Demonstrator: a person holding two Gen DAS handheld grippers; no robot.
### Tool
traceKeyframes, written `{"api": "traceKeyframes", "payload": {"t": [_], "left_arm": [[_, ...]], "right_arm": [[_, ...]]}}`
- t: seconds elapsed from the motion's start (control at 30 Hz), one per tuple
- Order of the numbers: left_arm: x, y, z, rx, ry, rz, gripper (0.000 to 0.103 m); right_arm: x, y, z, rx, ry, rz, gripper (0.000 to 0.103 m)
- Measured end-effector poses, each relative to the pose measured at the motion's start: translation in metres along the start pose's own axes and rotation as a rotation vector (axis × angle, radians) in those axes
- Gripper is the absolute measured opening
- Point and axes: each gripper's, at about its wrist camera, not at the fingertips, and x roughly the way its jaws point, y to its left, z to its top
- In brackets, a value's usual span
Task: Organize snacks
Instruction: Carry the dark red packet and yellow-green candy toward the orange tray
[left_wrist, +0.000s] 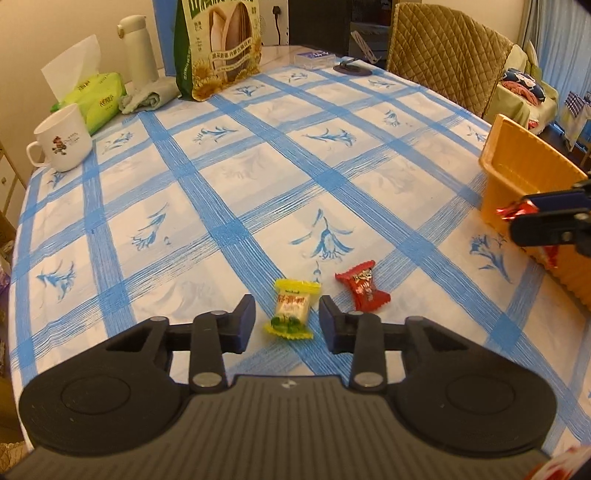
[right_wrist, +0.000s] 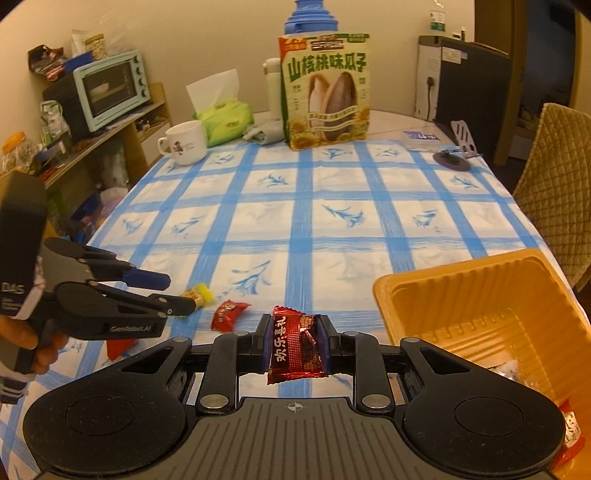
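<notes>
My left gripper is spread wide w/ the yellow candy lying on the tablecloth right btwn the fingers, not touched yet. Its long axis runs near-to-far w/ a slight tilt, far end leaning right; green-printed twist end is nearest me, plain yellow end points away. So the fingers sit either side of its narrow width, which I judge is the right way to close on it. Pads look level w/ the near half of the wrapper, so prob. a small push fwd or down first.

Just right of it and a bit farther lies a red candy, long axis diagonal, far-left to near-right. Left gripper is clearly nearer to both.

My right gripper is pinching a dark red candy by its sides, wrapper upright, long axis vertical in the right wrist view, held off the table. The orange bin sits just to its right, open top, some wrapped snacks visible inside at the near-right corner. Drop needs a move right, over the rim.
</notes>
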Motion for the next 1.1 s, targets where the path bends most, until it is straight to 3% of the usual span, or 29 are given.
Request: {"api": "traceKeyframes", "payload": {"t": [0.27,0.47,0.87,1.1], "left_arm": [[0.013,-0.003,0.001,0.005,0.027,-0.009,0.018],[0.004,-0.004,0.001,-0.008,0.012,-0.010,0.018],[-0.056,-0.002,-0.009,-0.111,-0.047,0.012,0.018],[-0.096,-0.018,-0.026,-0.155,-0.067,0.019,0.018]], "right_arm": [[-0.004,-0.007,-0.002,0.017,-0.001,-0.007,0.025],[-0.004,-0.010,0.000,0.021,-0.005,0.002,0.025],[-0.007,-0.001,0.003,0.008,-0.032,0.064,0.025],[-0.023,0.005,-0.002,0.007,-0.044,0.125,0.025]]}}
